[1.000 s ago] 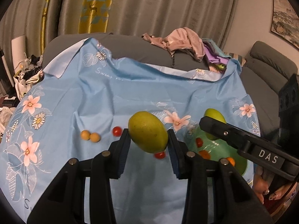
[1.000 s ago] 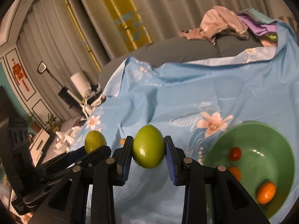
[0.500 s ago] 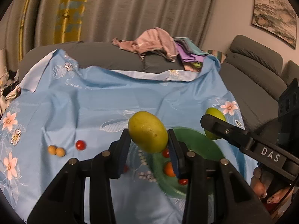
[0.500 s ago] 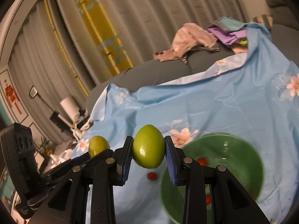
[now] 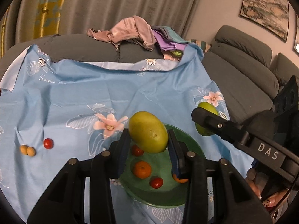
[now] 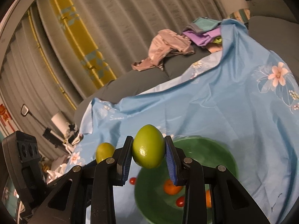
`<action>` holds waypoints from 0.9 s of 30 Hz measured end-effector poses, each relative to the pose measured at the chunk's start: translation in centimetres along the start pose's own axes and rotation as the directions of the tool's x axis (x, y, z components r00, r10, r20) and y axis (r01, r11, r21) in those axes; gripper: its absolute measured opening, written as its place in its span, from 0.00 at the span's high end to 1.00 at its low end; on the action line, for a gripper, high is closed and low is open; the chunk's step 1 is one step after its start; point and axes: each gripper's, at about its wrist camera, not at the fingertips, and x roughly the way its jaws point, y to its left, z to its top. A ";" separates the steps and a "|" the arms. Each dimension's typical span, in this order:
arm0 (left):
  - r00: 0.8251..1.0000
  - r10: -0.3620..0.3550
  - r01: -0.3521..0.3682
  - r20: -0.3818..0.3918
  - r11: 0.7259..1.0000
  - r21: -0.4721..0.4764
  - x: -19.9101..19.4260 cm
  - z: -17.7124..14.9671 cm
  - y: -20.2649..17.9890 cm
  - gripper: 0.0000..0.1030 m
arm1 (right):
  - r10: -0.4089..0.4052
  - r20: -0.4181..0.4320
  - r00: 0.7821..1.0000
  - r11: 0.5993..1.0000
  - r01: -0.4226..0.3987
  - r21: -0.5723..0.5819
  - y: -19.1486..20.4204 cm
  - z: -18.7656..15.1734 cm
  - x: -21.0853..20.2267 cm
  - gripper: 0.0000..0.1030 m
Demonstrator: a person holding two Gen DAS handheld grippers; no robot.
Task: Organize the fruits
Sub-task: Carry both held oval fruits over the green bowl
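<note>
Left wrist view: left hand-held gripper (image 5: 148, 137) was clamped on a yellow-green mango (image 5: 148, 131), held above the green bowl (image 5: 164, 192) near the blue cloth's (image 5: 74, 97) front edge; bowl held two oranges and two cherry tomatoes. Right hand-held gripper (image 6: 148, 153) was clamped on a green fruit (image 6: 148, 146) over the same bowl. One tomato (image 5: 48, 143) and two small yellow fruits (image 5: 28, 150) lay toward the cloth's left edge.
</note>
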 end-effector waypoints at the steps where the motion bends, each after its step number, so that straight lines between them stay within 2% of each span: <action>1: 1.000 0.000 0.000 -0.010 1.000 0.002 0.5 -0.1 -0.3 0.62 | -0.004 -0.003 1.000 1.000 0.004 0.006 -0.3 0.0 0.0 0.66; 13: 0.996 0.018 -0.019 -0.091 1.000 -0.015 3.9 -1.4 -1.2 0.62 | -0.077 -0.048 0.996 0.994 0.080 0.074 -4.5 0.0 0.8 0.66; 19: 0.992 0.054 -0.056 -0.117 0.998 -0.015 4.9 -1.8 -1.2 0.62 | -0.103 -0.086 0.991 0.989 0.111 0.098 -5.6 0.0 1.6 0.66; 27: 0.987 0.050 -0.055 -0.156 0.998 -0.030 6.3 -2.5 -1.2 0.62 | -0.134 -0.141 0.981 0.982 0.150 0.112 -6.5 -0.4 2.8 0.66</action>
